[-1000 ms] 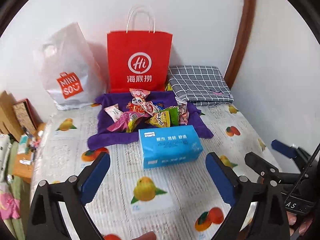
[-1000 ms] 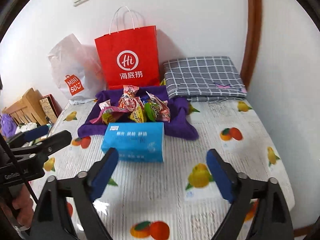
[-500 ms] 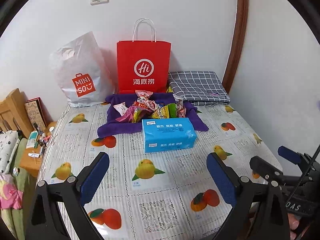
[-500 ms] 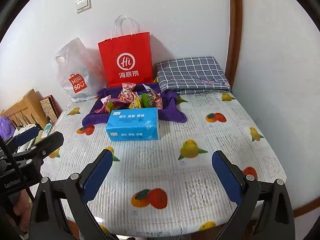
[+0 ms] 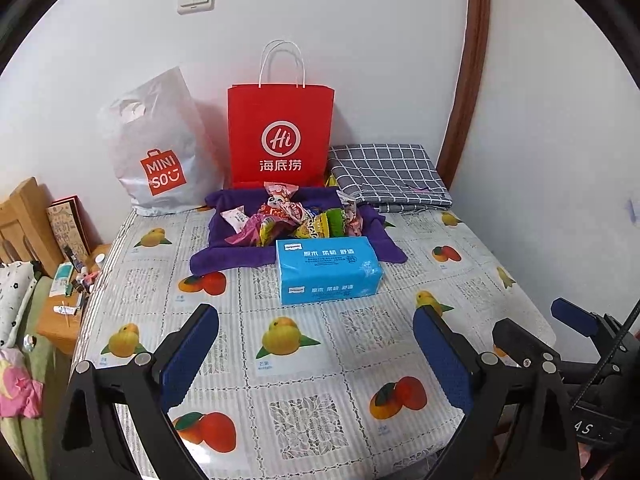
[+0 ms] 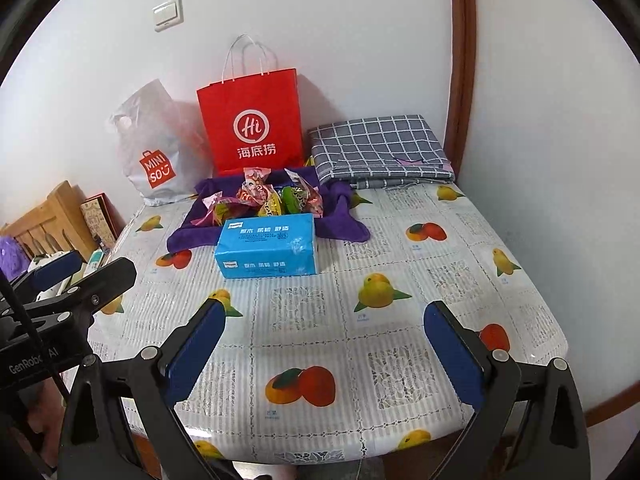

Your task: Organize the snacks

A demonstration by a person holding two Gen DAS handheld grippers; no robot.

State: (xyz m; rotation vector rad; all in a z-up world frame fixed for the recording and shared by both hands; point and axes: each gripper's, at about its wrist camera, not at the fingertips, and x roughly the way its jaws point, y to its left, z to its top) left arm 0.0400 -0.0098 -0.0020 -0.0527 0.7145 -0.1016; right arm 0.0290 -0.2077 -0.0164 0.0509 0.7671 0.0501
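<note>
A pile of colourful snack packets [image 5: 298, 220] [image 6: 266, 200] lies on a purple cloth [image 5: 224, 256] [image 6: 188, 236] at the back middle of the table. A blue tissue pack [image 5: 328, 270] [image 6: 267, 246] lies in front of it. My left gripper [image 5: 316, 356] is open and empty, above the near part of the table, well short of the tissue pack. My right gripper [image 6: 324, 352] is open and empty too, above the near edge. Each gripper shows at the side of the other's view: the right [image 5: 552, 332], the left [image 6: 80, 272].
A red paper bag [image 5: 280, 136] [image 6: 252, 128] and a white plastic bag [image 5: 156, 152] [image 6: 154, 152] stand against the back wall. A folded grey checked cloth [image 5: 386, 174] [image 6: 380, 148] lies at the back right. The table has a fruit-print cover [image 5: 292, 368] [image 6: 360, 360]. Wooden furniture [image 5: 24, 216] stands to the left.
Both grippers have pulled back and up from the snacks and tissue pack; more of the table front shows. Both stay open and empty.
</note>
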